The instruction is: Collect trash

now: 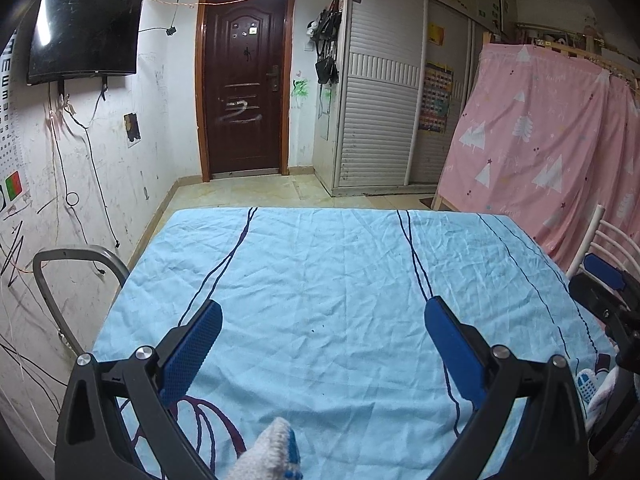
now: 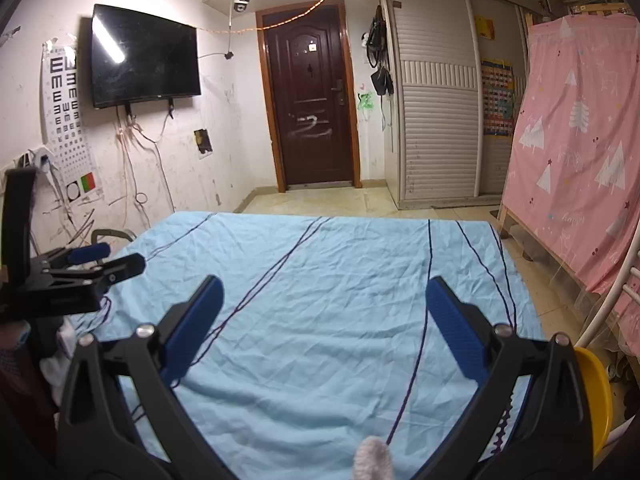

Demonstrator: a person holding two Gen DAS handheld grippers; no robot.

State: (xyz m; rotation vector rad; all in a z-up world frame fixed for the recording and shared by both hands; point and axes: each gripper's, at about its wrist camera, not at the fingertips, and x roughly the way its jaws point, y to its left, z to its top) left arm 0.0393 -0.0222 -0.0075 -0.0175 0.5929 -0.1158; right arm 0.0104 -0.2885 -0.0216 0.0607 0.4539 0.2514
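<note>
No trash shows in either view. My left gripper point(image 1: 323, 312) hangs open over a table covered with a light blue cloth point(image 1: 320, 264), nothing between its blue pads point(image 1: 192, 352). My right gripper point(image 2: 324, 292) is open too, above the same blue cloth point(image 2: 320, 272), and holds nothing. In the right wrist view the left gripper point(image 2: 96, 262) shows at the left edge. The right gripper's blue finger point(image 1: 604, 274) shows at the right edge of the left wrist view. A white knitted glove tip point(image 1: 276, 452) pokes in at the bottom.
A grey chair back point(image 1: 68, 264) stands at the table's left, a white chair frame point(image 1: 600, 232) at its right. A yellow bin rim point(image 2: 596, 396) sits low right. A pink curtain point(image 2: 580, 152) covers a bunk frame; a brown door point(image 2: 312, 100) and TV point(image 2: 144, 56) lie beyond.
</note>
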